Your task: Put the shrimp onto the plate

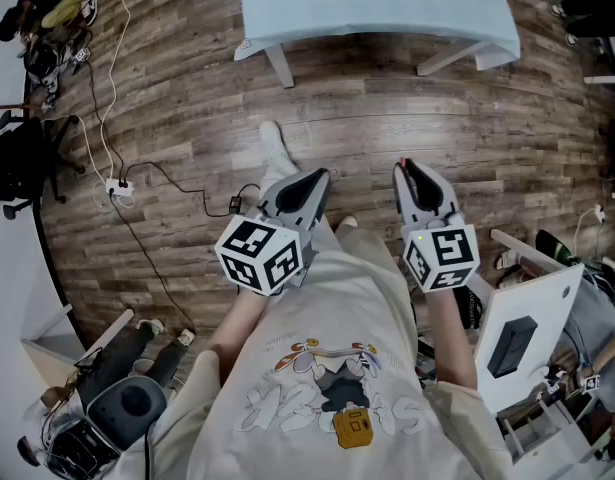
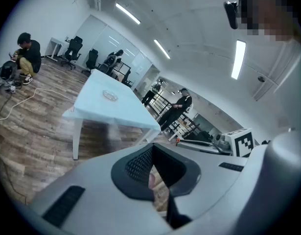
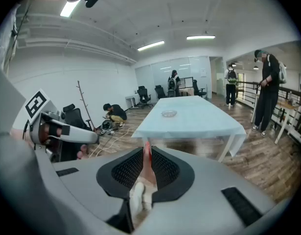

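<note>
I stand on a wood floor, a few steps short of a table covered in pale blue cloth. A small clear plate sits on it, also seen in the left gripper view as the plate. My right gripper is shut on a pink shrimp whose red tail sticks up between the pads. My left gripper is held level beside it. Its jaws stand nearly together, with a small pink piece, seemingly another shrimp, pinched in the slit. Both grippers point toward the table.
Cables and a power strip lie on the floor to my left. A white stand with a black device is close on my right. One person sits on the floor, and others stand by a railing beyond the table.
</note>
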Motion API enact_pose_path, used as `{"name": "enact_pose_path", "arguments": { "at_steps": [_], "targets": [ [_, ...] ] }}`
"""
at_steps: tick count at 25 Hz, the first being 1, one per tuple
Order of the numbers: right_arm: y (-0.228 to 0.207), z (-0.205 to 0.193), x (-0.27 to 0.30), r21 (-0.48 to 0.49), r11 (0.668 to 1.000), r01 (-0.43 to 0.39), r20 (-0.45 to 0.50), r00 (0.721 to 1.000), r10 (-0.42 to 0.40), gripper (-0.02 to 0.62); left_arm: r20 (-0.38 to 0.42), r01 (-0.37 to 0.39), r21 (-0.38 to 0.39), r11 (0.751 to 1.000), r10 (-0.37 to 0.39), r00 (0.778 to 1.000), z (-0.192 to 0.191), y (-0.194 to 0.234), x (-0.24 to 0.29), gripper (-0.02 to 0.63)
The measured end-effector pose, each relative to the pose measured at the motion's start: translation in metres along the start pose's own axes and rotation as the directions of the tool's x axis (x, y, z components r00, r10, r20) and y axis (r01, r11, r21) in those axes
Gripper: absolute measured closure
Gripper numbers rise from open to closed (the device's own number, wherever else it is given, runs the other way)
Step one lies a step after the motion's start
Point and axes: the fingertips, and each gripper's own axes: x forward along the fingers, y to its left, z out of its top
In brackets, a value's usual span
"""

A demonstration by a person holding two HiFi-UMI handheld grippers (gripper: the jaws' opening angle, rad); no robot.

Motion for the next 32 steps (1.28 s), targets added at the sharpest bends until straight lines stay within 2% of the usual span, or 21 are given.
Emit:
{"name": "enact_pose_path", "arguments": {
  "at_steps": [3, 5, 7, 9, 12, 15, 18, 25, 32],
  "targets": [
    [0.037, -0.057, -0.083, 0.106, 0.994, -0.024, -0.039, 0.999, 0.029, 0.525, -0.078, -0.026, 0.009, 1.000, 0.027, 0.997, -0.054, -0.074, -0.032, 0.598],
    [0.054, -0.084, -0.127, 0.177, 0.984, -0.027, -0.046, 0.998, 0.036, 0.525, -0.098, -0.035, 0.061, 0.998, 0.041, 0.994, -0.078, -0.114, -0.053, 0.598],
    [0.067, -0.100, -0.148, 0.203, 0.978, -0.041, -0.038, 0.998, 0.050, 0.525, -0.106, -0.047, 0.121, 0.991, 0.060, 0.993, -0.096, -0.134, -0.065, 0.598],
    [0.077, -0.107, -0.158, 0.225, 0.971, -0.077, -0.031, 0.996, 0.087, 0.525, -0.112, -0.064, 0.132, 0.989, 0.079, 0.991, -0.111, -0.142, -0.071, 0.598],
    [0.079, -0.108, -0.182, 0.246, 0.962, -0.119, -0.009, 0.992, 0.125, 0.525, -0.097, -0.066, 0.133, 0.989, 0.079, 0.992, -0.124, -0.161, -0.073, 0.598],
    [0.067, -0.106, -0.209, 0.211, 0.971, -0.112, 0.029, 0.994, 0.108, 0.525, -0.059, -0.082, 0.149, 0.985, 0.092, 0.994, -0.128, -0.174, -0.073, 0.598],
    [0.040, -0.110, -0.231, 0.233, 0.968, -0.091, 0.073, 0.994, 0.076, 0.525, -0.034, -0.081, 0.159, 0.984, 0.087, 0.996, -0.135, -0.194, -0.061, 0.598],
    [0.013, -0.082, -0.255, 0.224, 0.967, -0.119, 0.207, 0.976, 0.073, 0.525, -0.057, -0.022, 0.230, 0.973, 0.036, 0.998, -0.143, -0.245, -0.033, 0.598],
    [-0.015, -0.064, -0.248, 0.247, 0.961, -0.125, 0.234, 0.970, 0.066, 0.525, -0.078, -0.029, 0.250, 0.968, 0.050, 0.996, -0.129, -0.247, -0.007, 0.598]
  ]
}}
